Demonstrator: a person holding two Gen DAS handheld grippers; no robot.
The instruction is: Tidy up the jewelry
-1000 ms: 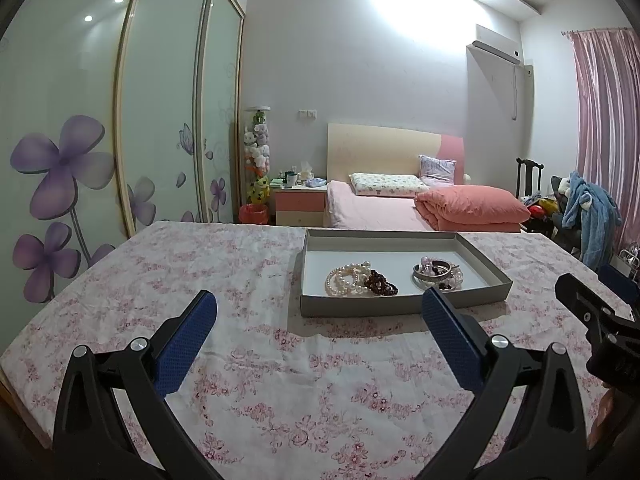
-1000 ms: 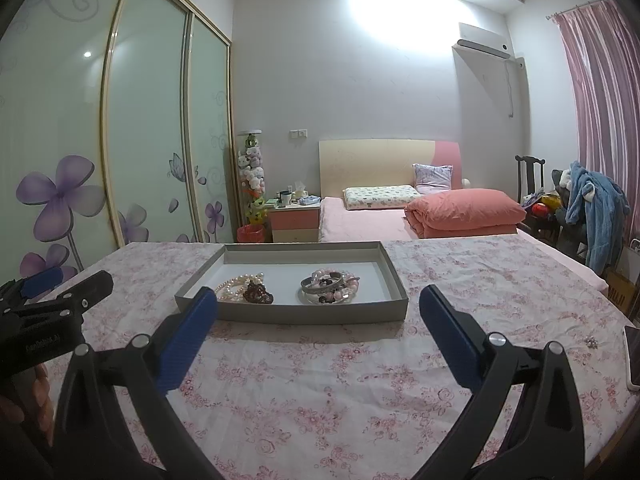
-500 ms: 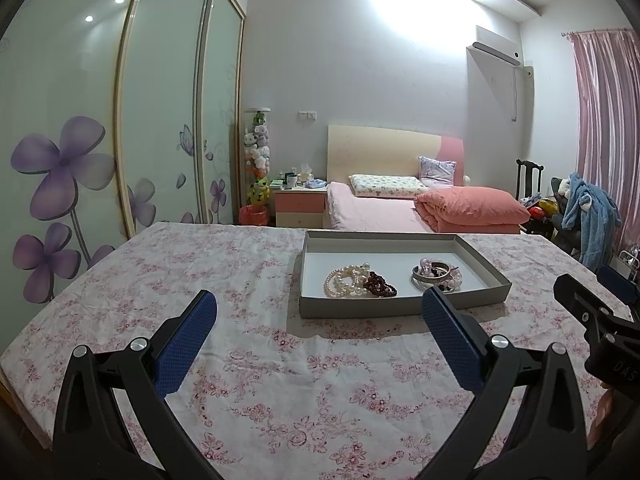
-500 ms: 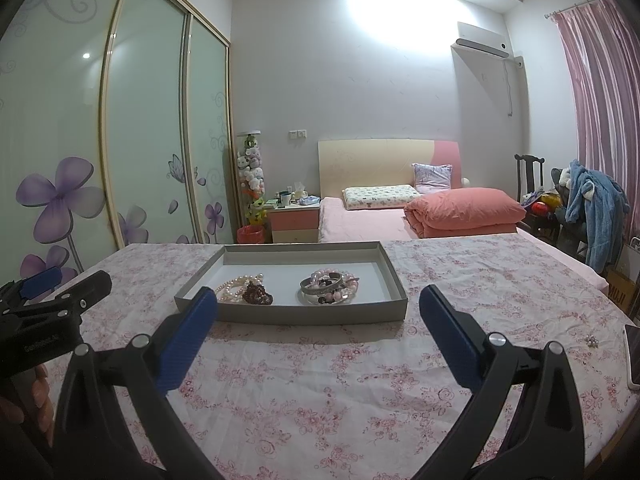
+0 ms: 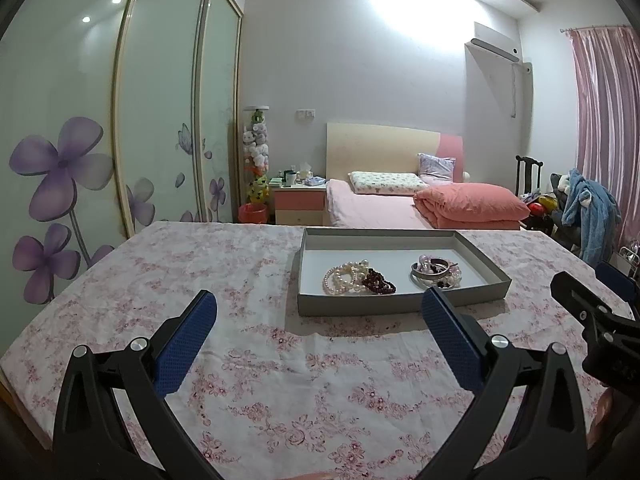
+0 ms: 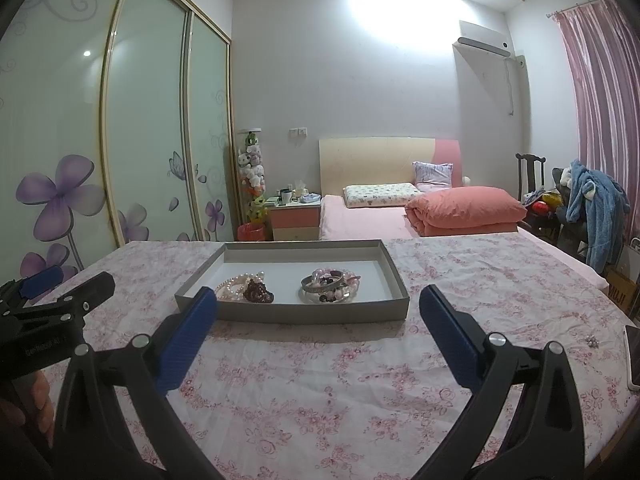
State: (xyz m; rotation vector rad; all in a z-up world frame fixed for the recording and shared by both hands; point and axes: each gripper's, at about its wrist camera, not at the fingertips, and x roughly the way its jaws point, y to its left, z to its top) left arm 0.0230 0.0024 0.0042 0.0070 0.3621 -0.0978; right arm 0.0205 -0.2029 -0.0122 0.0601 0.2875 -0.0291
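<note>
Pearl strands tangled with dark beads ahead of both spread, empty hand-held grippers could drag out together.

A worktop draped in white cloth with pink floral print carries a shallow grey rectangular cardboard tray near its far middle. Well right of the tray lie 1 small sparkly trinket and, at the edge, a flat phone-like slab.

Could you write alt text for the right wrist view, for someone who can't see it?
An open right gripper hovers over a floral tablecloth, facing a shallow grey tray holding pearl strands, dark red beads and bangles. A bedroom lies behind.
</note>
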